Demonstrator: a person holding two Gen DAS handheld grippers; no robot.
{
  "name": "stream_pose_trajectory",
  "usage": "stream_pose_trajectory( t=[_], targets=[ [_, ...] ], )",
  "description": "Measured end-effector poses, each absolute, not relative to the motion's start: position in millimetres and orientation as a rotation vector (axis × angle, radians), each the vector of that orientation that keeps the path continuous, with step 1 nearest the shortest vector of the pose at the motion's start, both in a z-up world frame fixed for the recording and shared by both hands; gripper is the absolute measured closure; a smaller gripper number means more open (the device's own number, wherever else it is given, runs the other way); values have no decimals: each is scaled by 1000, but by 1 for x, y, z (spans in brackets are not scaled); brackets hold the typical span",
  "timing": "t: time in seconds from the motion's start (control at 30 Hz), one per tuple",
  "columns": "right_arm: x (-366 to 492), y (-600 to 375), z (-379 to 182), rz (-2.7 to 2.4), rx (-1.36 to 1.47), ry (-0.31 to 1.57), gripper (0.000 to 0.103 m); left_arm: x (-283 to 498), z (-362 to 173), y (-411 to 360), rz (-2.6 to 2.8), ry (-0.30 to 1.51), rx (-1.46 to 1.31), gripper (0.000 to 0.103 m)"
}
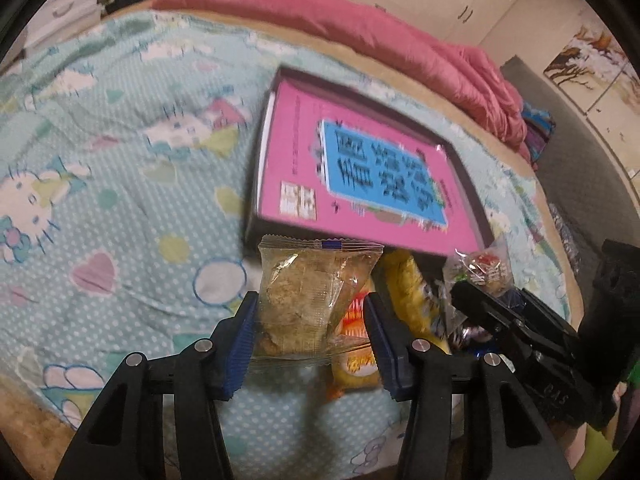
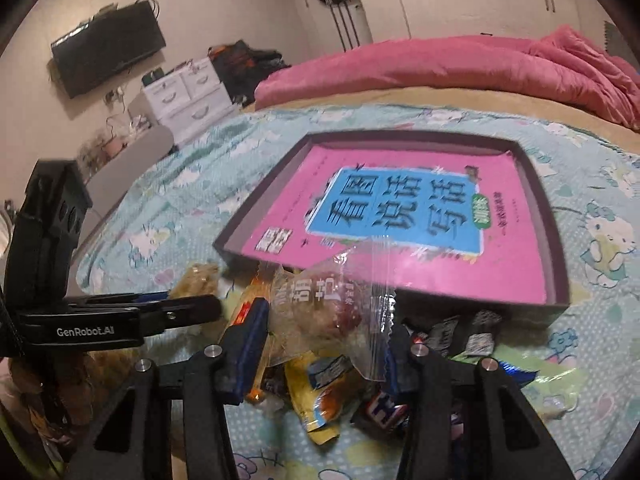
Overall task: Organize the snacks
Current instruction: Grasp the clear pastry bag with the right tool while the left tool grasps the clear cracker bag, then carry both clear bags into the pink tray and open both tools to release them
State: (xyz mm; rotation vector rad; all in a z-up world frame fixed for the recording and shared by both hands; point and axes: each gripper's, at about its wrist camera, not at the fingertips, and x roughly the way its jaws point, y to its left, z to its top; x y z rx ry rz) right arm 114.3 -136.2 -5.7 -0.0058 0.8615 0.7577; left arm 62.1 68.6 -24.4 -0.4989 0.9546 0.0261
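The left gripper (image 1: 310,320) is clamped on a clear packet of brown snack (image 1: 310,288), its blue pads pressing both sides. The right gripper (image 2: 326,340) is clamped on a clear bag with red-brown pieces (image 2: 320,312). Below and between both grippers lies a pile of snacks (image 2: 320,396) on the bed's patterned sheet (image 1: 120,160). Just beyond them sits a dark shallow box (image 2: 560,240) holding a pink book (image 2: 400,216).

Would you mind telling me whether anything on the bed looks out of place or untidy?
Yes: the wrapped snacks lie in a loose heap on the patterned bedspread, in front of the shallow dark tray rather than in it. The tray holds only a pink book with a blue title panel, odd for a snack tray.
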Motion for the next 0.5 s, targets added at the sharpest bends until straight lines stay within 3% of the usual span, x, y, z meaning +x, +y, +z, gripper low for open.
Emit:
stream_pose_trajectory(
  t=[0.5],
  targets=[
    [156,-177,7,629,87,826,54,100,3,78,38,833,-467,49]
  ],
)
